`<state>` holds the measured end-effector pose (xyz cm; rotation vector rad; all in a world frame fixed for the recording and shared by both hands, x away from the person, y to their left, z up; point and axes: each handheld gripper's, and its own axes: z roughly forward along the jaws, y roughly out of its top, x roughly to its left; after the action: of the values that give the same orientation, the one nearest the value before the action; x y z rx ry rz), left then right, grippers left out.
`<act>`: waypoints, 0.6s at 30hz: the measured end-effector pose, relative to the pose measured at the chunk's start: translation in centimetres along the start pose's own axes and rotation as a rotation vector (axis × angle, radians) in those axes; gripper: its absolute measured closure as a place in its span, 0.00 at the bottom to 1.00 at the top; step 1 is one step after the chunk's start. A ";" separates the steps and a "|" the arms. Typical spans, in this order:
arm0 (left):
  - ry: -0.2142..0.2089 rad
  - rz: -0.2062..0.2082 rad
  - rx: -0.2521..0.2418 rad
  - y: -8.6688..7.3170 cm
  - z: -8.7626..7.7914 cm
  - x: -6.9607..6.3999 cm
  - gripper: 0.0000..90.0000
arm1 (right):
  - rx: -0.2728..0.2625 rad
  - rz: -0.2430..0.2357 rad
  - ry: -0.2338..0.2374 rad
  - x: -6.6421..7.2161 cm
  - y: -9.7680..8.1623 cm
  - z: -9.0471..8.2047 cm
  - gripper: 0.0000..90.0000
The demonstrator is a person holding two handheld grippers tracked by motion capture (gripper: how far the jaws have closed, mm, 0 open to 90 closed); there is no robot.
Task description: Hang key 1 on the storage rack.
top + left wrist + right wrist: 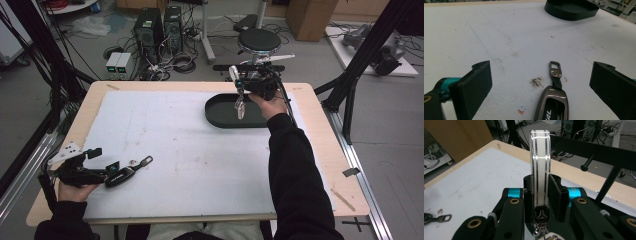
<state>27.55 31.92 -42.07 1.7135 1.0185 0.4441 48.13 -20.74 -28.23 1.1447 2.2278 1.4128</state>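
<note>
The right claw (pixel 239 85) is clamped on a white key fob with silver stripes and a dark emblem at one end (pixel 540 170), holding it in the air over the black oval plastic tray (pixel 220 116) at the far side of the table (pixel 320 145); a metal ring and clip dangle from the fob toward the tray. The left claw (pixel 541 85) rests with its jaws apart on the white foam mat (pixel 190 160), straddling a second fob, a dark grey metal-framed one with a strap and buckle (pixel 554 100), without pressing on it. The risk lies mainly with the white fob: its glossy, narrow edges sit between the pads, so it could slide or twist out if the hand tilts. Let go from this height, it may bounce off the tray's low rim onto the mat. The hanging clip could also snag on the claw.
</note>
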 end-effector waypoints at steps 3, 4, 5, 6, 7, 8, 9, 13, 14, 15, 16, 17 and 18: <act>0.002 -0.002 -0.001 0.0 0.0 0.1 0.05 | 0.014 -0.006 -0.006 -0.3 0.7 0.4 0.84; 0.003 -0.001 0.000 0.0 0.0 0.1 0.05 | 0.017 -0.020 -0.012 -0.5 1.1 0.6 0.84; 0.004 0.000 0.001 0.0 0.0 0.1 0.05 | 0.013 -0.021 -0.013 -0.5 1.4 0.6 0.84; 0.005 0.001 0.002 0.0 0.0 0.1 0.05 | 0.006 -0.022 -0.007 -0.7 1.7 0.7 0.84; 0.006 0.001 0.001 0.0 0.0 0.0 0.05 | 0.001 -0.027 -0.002 -0.7 2.1 0.7 0.84; 0.005 0.002 0.002 0.0 0.0 0.0 0.05 | 0.001 -0.043 -0.008 -0.8 2.5 0.7 0.84; 0.005 0.004 0.002 0.0 0.0 0.0 0.05 | -0.010 -0.047 -0.010 -0.9 2.9 0.7 0.84; 0.009 0.005 0.000 0.0 0.0 -0.1 0.05 | -0.029 -0.030 -0.022 -1.9 4.2 0.5 0.84; 0.009 0.006 0.002 0.0 0.0 -0.1 0.05 | -0.038 -0.022 -0.015 -2.1 4.4 0.5 0.84; 0.008 0.008 0.006 0.0 0.0 0.0 0.05 | -0.048 -0.015 -0.007 -2.2 4.5 0.4 0.84; 0.009 0.007 0.006 0.0 0.0 -0.1 0.05 | -0.053 -0.016 -0.003 -2.3 4.6 0.4 0.84; 0.009 0.007 0.006 0.0 0.0 -0.1 0.05 | -0.052 -0.018 -0.005 -2.4 4.7 0.4 0.84; 0.008 0.008 0.008 -0.1 0.1 -0.1 0.05 | -0.044 -0.025 -0.008 -2.4 4.9 0.4 0.84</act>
<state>27.52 31.82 -42.12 1.7245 1.0209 0.4523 52.27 -21.17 -24.74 1.1021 2.1867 1.4373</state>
